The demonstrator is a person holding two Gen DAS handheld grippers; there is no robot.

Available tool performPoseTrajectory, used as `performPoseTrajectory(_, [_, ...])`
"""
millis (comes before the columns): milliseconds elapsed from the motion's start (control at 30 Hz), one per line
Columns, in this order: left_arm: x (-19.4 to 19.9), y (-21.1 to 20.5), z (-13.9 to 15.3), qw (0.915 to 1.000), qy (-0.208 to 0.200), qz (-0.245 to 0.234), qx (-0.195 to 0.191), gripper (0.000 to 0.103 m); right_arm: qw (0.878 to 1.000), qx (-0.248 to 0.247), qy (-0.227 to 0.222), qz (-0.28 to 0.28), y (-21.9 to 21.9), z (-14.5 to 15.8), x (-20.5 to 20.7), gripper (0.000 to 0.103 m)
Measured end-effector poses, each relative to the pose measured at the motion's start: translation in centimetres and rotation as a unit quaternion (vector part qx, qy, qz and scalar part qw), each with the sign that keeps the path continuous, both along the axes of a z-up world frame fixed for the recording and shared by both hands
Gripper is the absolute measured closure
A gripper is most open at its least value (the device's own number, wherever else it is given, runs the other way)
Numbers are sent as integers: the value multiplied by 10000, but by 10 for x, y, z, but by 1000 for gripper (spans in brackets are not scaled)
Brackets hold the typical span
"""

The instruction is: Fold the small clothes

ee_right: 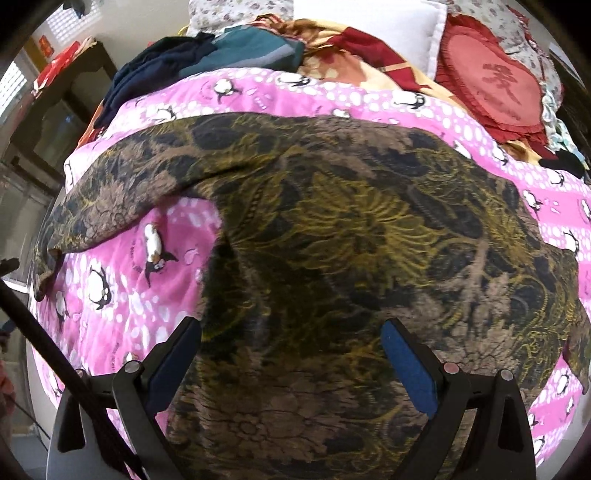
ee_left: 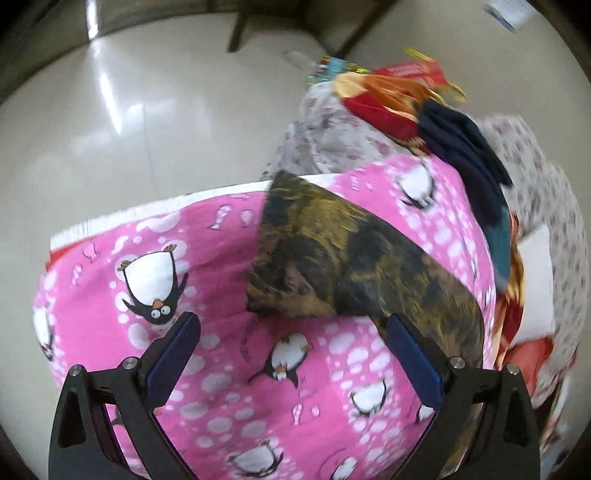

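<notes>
A dark brown and olive patterned garment lies spread on a pink penguin-print blanket. One sleeve reaches out to the left. My right gripper is open and empty, hovering over the garment's near part. In the left wrist view the garment lies ahead and to the right. My left gripper is open and empty over the pink blanket, its right finger by the garment's near edge.
A heap of dark blue and teal clothes lies at the blanket's far edge, also in the left wrist view. A red heart cushion and a white pillow lie beyond. Pale tiled floor lies past the bed's edge.
</notes>
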State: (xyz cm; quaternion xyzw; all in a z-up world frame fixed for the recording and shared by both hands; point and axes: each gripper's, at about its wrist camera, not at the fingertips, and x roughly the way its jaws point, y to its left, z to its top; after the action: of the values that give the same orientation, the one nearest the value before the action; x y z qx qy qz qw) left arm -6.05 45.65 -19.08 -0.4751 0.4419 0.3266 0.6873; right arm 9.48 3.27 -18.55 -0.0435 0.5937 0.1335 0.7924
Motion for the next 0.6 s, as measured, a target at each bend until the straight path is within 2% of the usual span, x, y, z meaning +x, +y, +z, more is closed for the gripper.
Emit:
performPoseTrajectory(133, [5, 12, -18, 9998, 12, 94, -151, 4, 10000, -21, 28, 90, 12, -3, 0, 3])
performPoseTrajectory(167, [7, 14, -21, 9997, -29, 89, -207, 12, 9999, -25, 29, 97, 13, -4, -1, 3])
performPoseTrajectory(200, [9, 14, -24, 9996, -79, 58, -279, 28, 9999, -34, 27, 93, 15, -4, -1, 3])
performPoseTrajectory(233, [10, 15, -27, 9994, -110, 6, -329, 38, 10000, -39, 30, 83, 16, -5, -1, 3])
performPoseTrajectory(300, [20, 15, -34, 9988, -95, -207, -438, 75, 10000, -44, 43, 54, 18, -6, -1, 3])
performPoseTrajectory(333, [21, 15, -36, 9984, -120, -268, -480, 82, 10000, -50, 50, 29, 18, -7, -1, 3])
performPoseTrajectory(400, [25, 16, -33, 9983, -116, -364, -439, 85, 10000, -52, 41, -21, 19, -6, -1, 3])
performPoseTrajectory(467, [27, 15, -17, 9984, -185, -482, -220, 86, 10000, -36, 6, -67, 18, -2, -1, 3])
performPoseTrajectory(533, [30, 13, 7, 9975, -277, -652, 12, 86, 9999, 0, -25, -119, 17, 3, 0, 3])
performPoseTrajectory(600, [39, 2, 41, 9932, -446, -1023, 340, 86, 9998, 52, -66, -188, 12, 7, 1, 3])
